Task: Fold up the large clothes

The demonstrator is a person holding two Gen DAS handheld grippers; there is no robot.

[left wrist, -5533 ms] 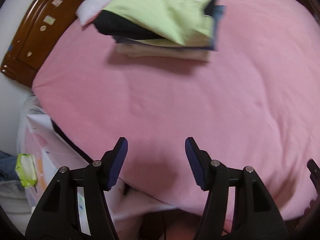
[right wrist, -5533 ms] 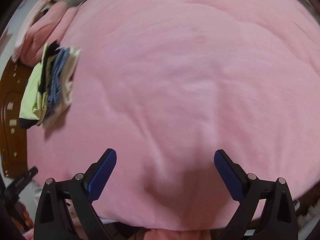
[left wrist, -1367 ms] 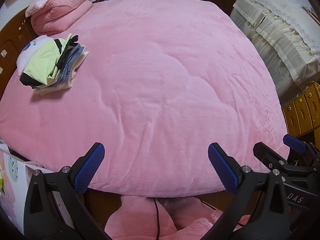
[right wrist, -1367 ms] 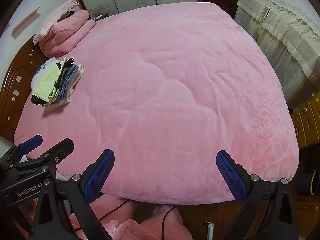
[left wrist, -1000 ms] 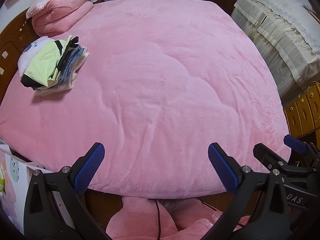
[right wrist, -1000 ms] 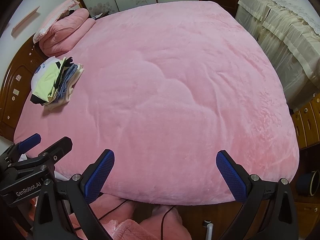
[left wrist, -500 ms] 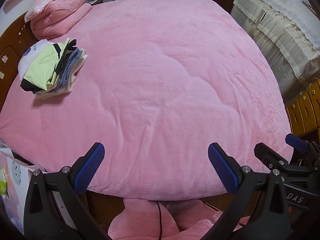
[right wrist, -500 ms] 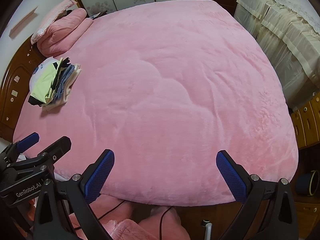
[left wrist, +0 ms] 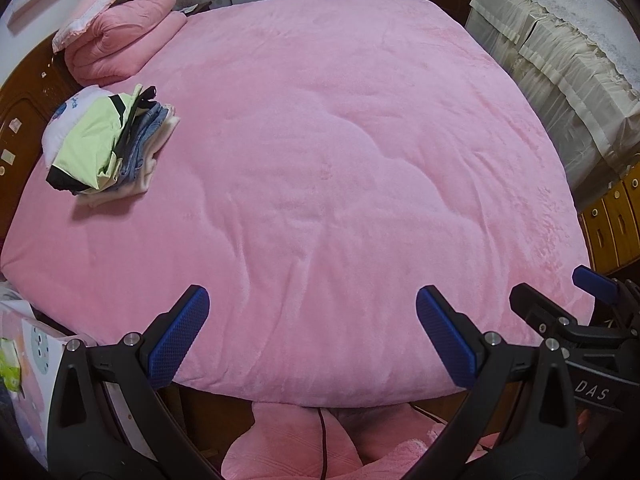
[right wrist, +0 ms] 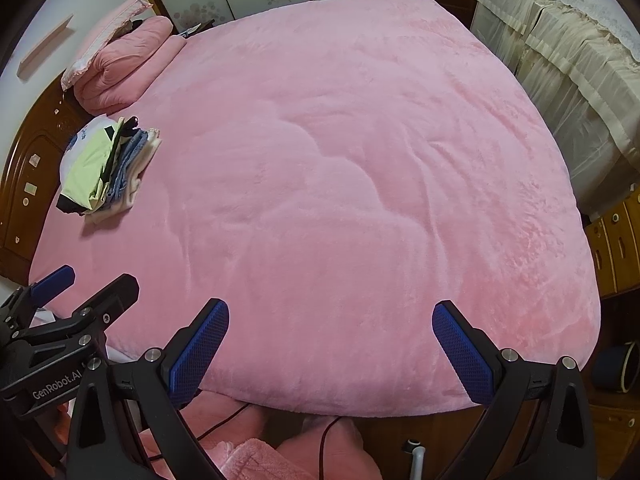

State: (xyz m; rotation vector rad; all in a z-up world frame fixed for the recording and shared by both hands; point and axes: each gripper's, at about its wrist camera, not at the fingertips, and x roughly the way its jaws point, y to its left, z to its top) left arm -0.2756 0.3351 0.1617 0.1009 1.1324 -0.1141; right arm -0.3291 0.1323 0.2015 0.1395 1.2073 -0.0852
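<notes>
A stack of folded clothes point(left wrist: 108, 148), light green on top with denim and cream below, lies on the far left of the pink bed cover point(left wrist: 340, 152); it also shows in the right wrist view point(right wrist: 108, 168). My left gripper point(left wrist: 312, 332) is wide open and empty, held above the bed's near edge. My right gripper point(right wrist: 330, 348) is wide open and empty beside it. Each gripper shows in the other's view, the right one point(left wrist: 576, 308) at the right edge and the left one point(right wrist: 68, 300) at the left edge.
A rolled pink quilt with a pillow point(left wrist: 116, 40) lies at the bed's far left corner against a wooden headboard point(right wrist: 28, 168). Cream covered furniture point(left wrist: 560, 72) stands along the right. Wooden drawers point(left wrist: 616, 220) are at right. A pink cloth point(left wrist: 304, 448) and a cable lie below the bed's near edge.
Both grippers pulled back from close over the bed to a high wide view, and the left jaws opened wider. In the last second the view shifted only slightly.
</notes>
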